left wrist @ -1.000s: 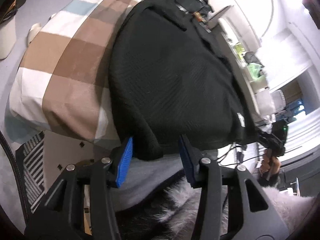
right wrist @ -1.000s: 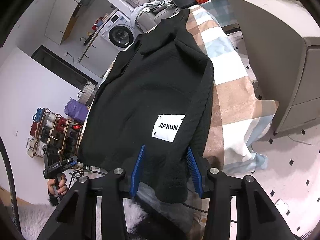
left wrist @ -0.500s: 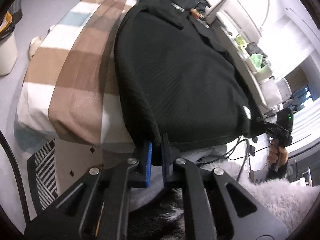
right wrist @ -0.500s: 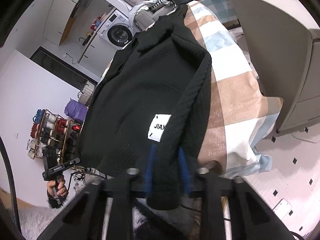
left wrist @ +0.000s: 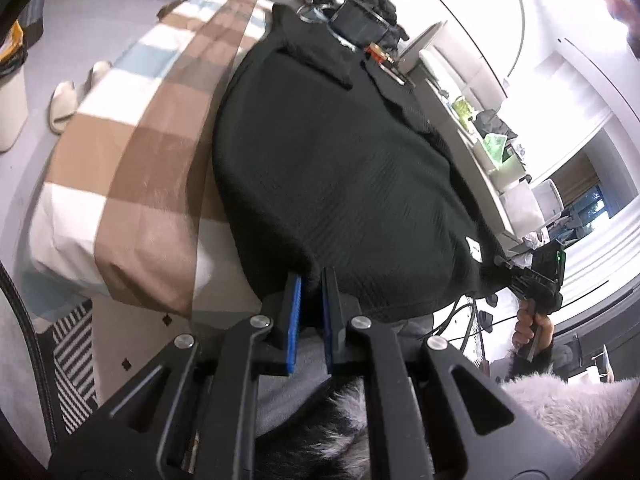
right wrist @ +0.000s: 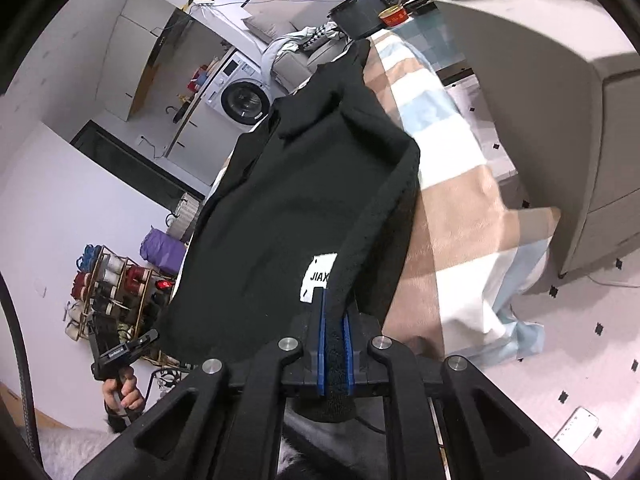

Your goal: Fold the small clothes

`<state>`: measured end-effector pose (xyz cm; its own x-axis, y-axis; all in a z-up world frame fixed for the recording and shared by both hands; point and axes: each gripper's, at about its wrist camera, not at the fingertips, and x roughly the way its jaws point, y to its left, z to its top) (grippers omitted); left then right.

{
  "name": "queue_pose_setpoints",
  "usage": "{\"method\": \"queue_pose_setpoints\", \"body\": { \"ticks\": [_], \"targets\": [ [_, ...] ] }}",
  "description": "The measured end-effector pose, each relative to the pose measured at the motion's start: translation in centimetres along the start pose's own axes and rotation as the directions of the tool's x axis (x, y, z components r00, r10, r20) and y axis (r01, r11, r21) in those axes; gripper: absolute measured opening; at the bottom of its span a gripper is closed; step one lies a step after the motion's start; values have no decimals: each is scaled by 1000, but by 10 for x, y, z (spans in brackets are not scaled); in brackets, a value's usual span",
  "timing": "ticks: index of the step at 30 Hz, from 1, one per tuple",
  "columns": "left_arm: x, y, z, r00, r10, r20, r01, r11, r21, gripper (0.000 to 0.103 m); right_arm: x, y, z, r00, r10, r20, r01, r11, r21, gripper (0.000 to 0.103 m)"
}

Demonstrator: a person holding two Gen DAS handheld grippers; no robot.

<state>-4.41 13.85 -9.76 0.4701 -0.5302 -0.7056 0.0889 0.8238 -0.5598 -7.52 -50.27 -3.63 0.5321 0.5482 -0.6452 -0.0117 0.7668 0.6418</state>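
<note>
A black knit garment point(left wrist: 340, 160) lies spread on a checked brown, white and blue blanket point(left wrist: 132, 168). It has a white label reading JIAX point(right wrist: 318, 276). My left gripper point(left wrist: 310, 284) is shut on the near hem at one corner. My right gripper point(right wrist: 334, 312) is shut on the other near corner, and the edge there is lifted and folded over, half covering the label. The garment point(right wrist: 300, 200) stretches away toward its collar. Each view shows the other gripper held in a hand at the hem's far end.
A grey cabinet point(right wrist: 560, 120) stands right of the bed. A washing machine point(right wrist: 242, 100) and a rack of spools point(right wrist: 112, 284) are at the left. A dark tray and a red bowl point(right wrist: 394, 16) sit past the collar. Slippers point(left wrist: 68, 100) lie on the floor.
Both grippers went from open around the near hem to shut on it. The right corner has since been lifted and turned over, hiding part of the label.
</note>
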Motion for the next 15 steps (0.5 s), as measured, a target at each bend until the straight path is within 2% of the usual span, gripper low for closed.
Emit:
{"method": "queue_pose_setpoints", "body": {
  "ticks": [2, 3, 4, 5, 9, 12, 15],
  "targets": [
    [5, 0, -1, 1000, 8, -12, -8, 1000, 4, 9, 4, 0, -1, 1000, 8, -19, -8, 1000, 5, 9],
    [6, 0, -1, 999, 25, -22, -25, 1000, 1, 18, 6, 1, 0, 1000, 5, -22, -5, 1000, 2, 11],
    [7, 1, -2, 999, 37, -28, -37, 999, -1, 35, 7, 1, 1, 1000, 3, -27, -3, 1000, 1, 12],
    [8, 1, -2, 998, 52, -37, -52, 999, -4, 40, 7, 0, 1, 999, 4, -33, -4, 1000, 6, 14],
    [13, 5, -4, 995, 81, -58, -82, 997, -3, 42, 8, 0, 0, 999, -16, -50, 16, 1000, 0, 34],
    [19, 12, -5, 989, 123, -87, -125, 992, -16, 42, 7, 0, -2, 998, -13, -53, 13, 1000, -1, 34],
    [21, 22, -6, 989, 112, -95, -117, 992, -51, 42, 8, -2, -3, 997, -27, -66, 27, 1000, 1, 35]
  ]
}}
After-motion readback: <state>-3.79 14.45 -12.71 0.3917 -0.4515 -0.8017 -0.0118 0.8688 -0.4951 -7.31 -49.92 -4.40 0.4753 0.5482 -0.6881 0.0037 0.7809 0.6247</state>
